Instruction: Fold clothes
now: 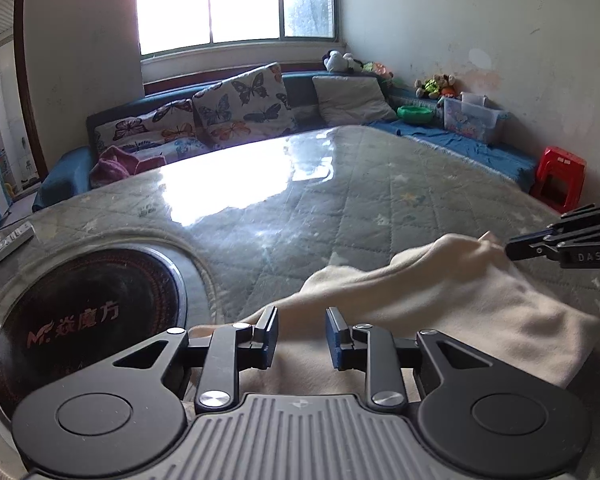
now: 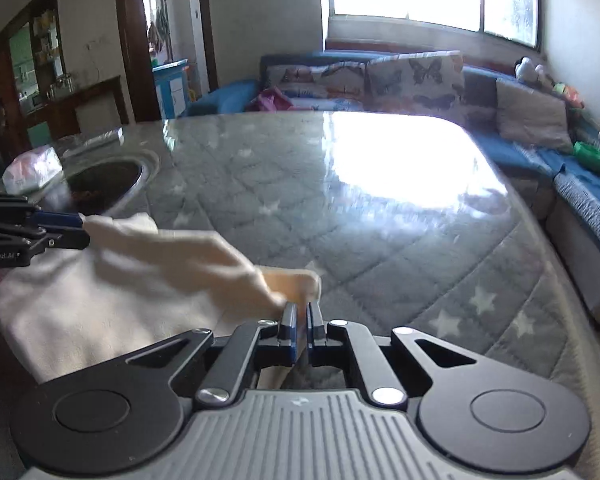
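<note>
A cream cloth garment [image 1: 440, 292] lies bunched on the quilted grey table cover [image 1: 340, 200]. My left gripper [image 1: 302, 320] stands open just above the garment's near edge, with nothing between its pads. My right gripper [image 2: 302, 312] is shut on a fold of the cream garment [image 2: 148, 280] and holds it a little off the table. In the left wrist view the right gripper [image 1: 510, 249] shows at the right, pinching the cloth's far corner. In the right wrist view the left gripper [image 2: 82, 232] shows at the left, at the cloth's other end.
A round black induction cooker [image 1: 88, 320] is sunk into the table at the left. A plastic bag [image 2: 32, 168] lies beyond it. A blue sofa with butterfly cushions [image 1: 236, 108] runs behind the table. A red stool [image 1: 560, 180] stands at the right.
</note>
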